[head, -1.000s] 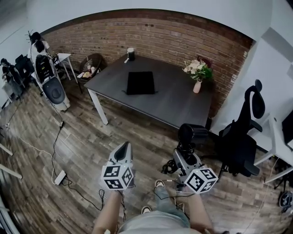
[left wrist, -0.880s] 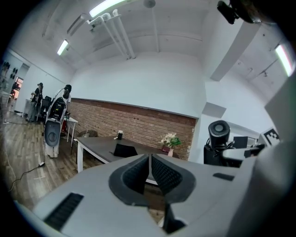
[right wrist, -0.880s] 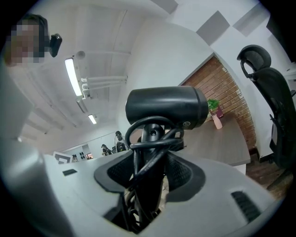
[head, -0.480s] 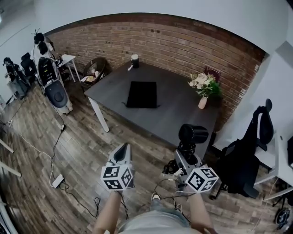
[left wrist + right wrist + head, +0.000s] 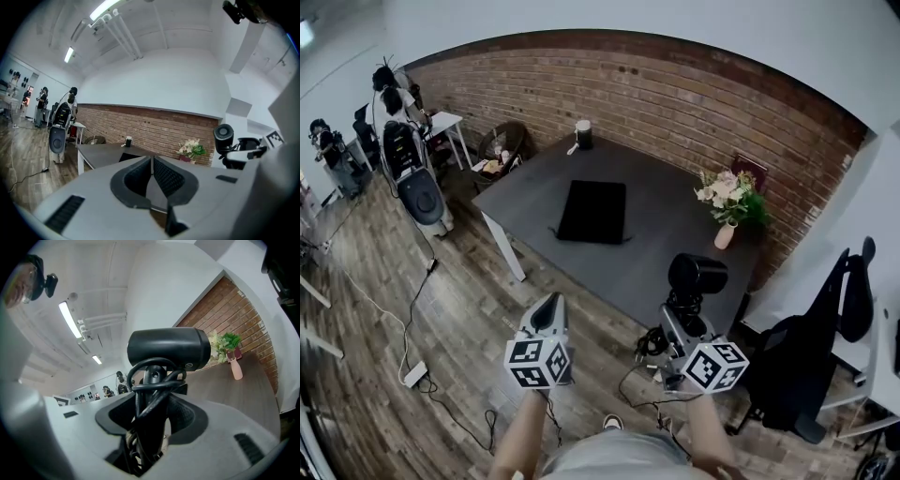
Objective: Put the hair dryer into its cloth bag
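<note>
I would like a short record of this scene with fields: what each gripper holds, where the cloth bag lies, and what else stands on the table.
left gripper: fingers together, nothing between them
right gripper: fingers closed on the handle of the black hair dryer, cord wound around the handle
cloth bag: black, lying flat on the dark table, apart from both grippers
also on table: vase of flowers near the brick wall
task state: hair dryer not yet in the bag

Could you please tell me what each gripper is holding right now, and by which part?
The right gripper holds the hair dryer by its handle, the cord wound around it; the left gripper is shut on nothing.
</note>
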`<state>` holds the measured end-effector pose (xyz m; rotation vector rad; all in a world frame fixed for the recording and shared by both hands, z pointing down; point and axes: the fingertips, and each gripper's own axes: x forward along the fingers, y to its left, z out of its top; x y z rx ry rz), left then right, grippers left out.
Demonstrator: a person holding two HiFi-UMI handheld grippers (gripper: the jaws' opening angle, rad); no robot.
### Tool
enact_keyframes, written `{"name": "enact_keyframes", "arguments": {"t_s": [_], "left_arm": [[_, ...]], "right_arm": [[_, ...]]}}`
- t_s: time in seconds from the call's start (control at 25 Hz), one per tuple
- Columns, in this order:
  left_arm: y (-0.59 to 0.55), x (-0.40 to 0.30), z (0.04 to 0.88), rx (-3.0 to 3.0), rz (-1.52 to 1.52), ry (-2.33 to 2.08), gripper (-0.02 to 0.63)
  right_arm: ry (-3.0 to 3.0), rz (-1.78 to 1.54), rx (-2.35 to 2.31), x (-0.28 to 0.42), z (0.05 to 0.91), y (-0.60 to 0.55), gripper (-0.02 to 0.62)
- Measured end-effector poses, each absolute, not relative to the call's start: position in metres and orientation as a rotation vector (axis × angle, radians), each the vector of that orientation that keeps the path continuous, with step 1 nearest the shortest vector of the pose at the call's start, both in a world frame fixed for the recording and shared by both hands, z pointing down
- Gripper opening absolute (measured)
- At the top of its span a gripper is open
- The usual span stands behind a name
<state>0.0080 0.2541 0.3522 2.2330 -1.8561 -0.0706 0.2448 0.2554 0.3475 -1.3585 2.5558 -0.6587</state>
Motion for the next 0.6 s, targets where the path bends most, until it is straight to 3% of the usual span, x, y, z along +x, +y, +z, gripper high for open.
{"name": "enact_keyframes", "arguments": {"t_s": [0.6], "left_arm": [[0.177,0.002,0.37,2.205,-0.028,-1.865,0.02]], "right_arm": [[2.544,-0.787,-1.348,0.248,0.387,0.175,0.199]]}}
